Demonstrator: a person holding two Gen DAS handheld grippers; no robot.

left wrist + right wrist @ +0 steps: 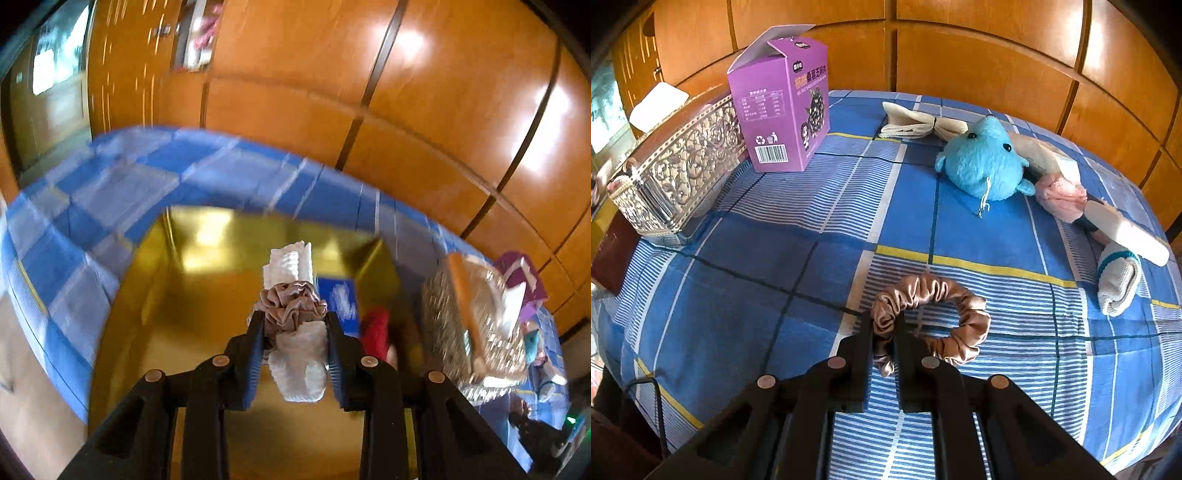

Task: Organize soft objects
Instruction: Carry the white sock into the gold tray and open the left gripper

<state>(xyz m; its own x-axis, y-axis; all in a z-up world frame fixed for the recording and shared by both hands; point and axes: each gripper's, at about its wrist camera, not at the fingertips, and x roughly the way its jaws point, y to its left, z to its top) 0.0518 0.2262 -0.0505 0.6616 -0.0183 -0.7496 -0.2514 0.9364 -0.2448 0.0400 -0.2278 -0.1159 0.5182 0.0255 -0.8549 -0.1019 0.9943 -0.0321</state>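
The left tongs grip a white cloth roll wrapped in a brown scrunchie, above a gold box. The right tongs, nearly closed, pinch a tan scrunchie lying on the near checked tabletop.

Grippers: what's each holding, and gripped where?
Left gripper: rolled white cloth, gripped mid-length just below its brown scrunchie. Right gripper: tan scrunchie, pinched on its left side.

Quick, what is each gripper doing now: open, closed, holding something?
Left gripper: closed on a white cloth roll tied with a scrunchie.
Right gripper: closed on a tan scrunchie on the bedsheet.
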